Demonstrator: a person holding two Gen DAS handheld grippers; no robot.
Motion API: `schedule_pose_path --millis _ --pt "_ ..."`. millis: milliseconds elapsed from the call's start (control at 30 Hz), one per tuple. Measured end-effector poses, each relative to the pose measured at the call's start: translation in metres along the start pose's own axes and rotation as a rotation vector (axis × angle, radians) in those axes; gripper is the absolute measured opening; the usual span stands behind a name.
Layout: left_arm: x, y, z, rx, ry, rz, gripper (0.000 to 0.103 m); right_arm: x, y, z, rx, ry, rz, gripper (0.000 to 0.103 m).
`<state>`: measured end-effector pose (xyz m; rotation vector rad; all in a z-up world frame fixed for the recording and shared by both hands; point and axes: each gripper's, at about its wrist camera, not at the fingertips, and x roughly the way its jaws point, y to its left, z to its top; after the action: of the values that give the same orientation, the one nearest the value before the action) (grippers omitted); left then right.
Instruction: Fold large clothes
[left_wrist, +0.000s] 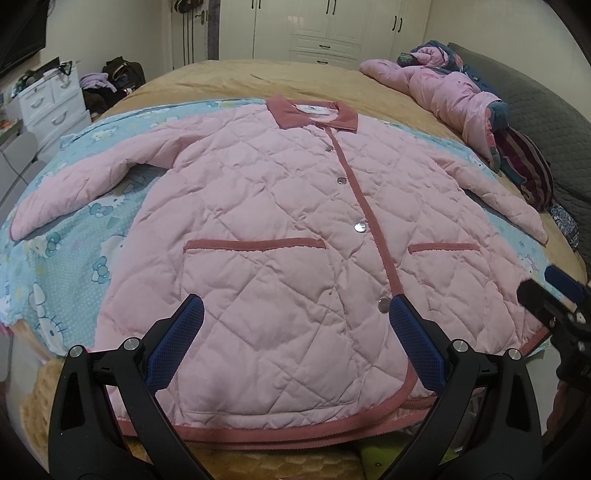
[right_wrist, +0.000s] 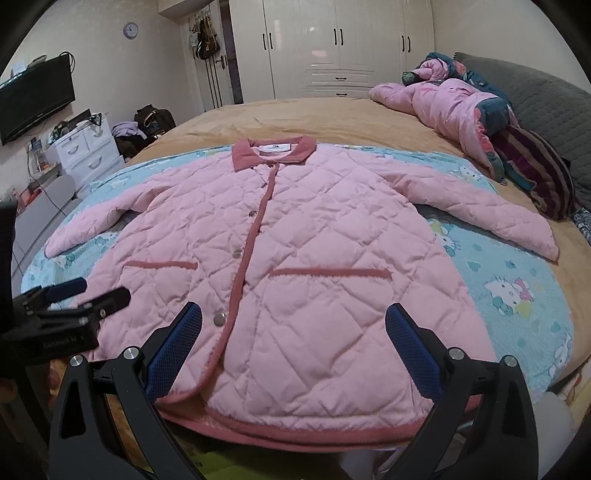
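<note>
A pink quilted jacket (left_wrist: 280, 206) (right_wrist: 303, 258) lies flat, front up and buttoned, on a blue cartoon-print sheet (left_wrist: 74, 258) (right_wrist: 517, 280), collar far, both sleeves spread outward. My left gripper (left_wrist: 295, 317) hovers open over the hem's left half, nothing between its blue pads. My right gripper (right_wrist: 293, 321) hovers open over the hem's right half, also holding nothing. Each gripper shows at the edge of the other's view: the right gripper (left_wrist: 554, 295) at the right edge, the left gripper (right_wrist: 74, 295) at the left.
The sheet lies on a tan bed cover (left_wrist: 258, 81). A heap of pink and patterned clothes (left_wrist: 461, 96) (right_wrist: 461, 107) and a striped item (right_wrist: 535, 173) sit at the far right by a grey headboard (right_wrist: 546, 99). White drawers (left_wrist: 51, 103), bags and a wardrobe (right_wrist: 332, 44) stand beyond.
</note>
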<state>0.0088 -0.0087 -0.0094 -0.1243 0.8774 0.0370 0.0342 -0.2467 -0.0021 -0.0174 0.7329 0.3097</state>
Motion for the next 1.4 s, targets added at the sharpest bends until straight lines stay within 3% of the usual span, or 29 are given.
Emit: schedule_pose_path --millis 200,367,533,833,1167,1400 --pt "0.007 0.003 0.016 -0.017 0.004 0.013 0.094 0.009 0.001 0.024 -0.034 -0.009 -0.034 0.099" --pt "0.012 0.004 0.037 -0.021 -0.013 0.019 0.094 0.026 -0.006 0.042 -0.021 0.052 -0.029 0.099" --pt "0.018 0.005 0.062 -0.028 -0.027 0.025 0.094 0.032 -0.005 0.062 -0.041 -0.006 -0.036 0.099" --pt "0.032 0.013 0.111 -0.051 -0.046 0.033 0.094 0.053 -0.005 0.097 -0.054 -0.013 -0.022 0.099" --pt "0.048 0.014 0.162 -0.063 -0.042 0.020 0.094 0.083 -0.033 0.143 0.079 0.024 0.048 0.099" --pt "0.069 0.005 0.188 -0.058 -0.032 0.018 0.094 0.104 -0.074 0.164 0.177 0.006 -0.013 0.099"
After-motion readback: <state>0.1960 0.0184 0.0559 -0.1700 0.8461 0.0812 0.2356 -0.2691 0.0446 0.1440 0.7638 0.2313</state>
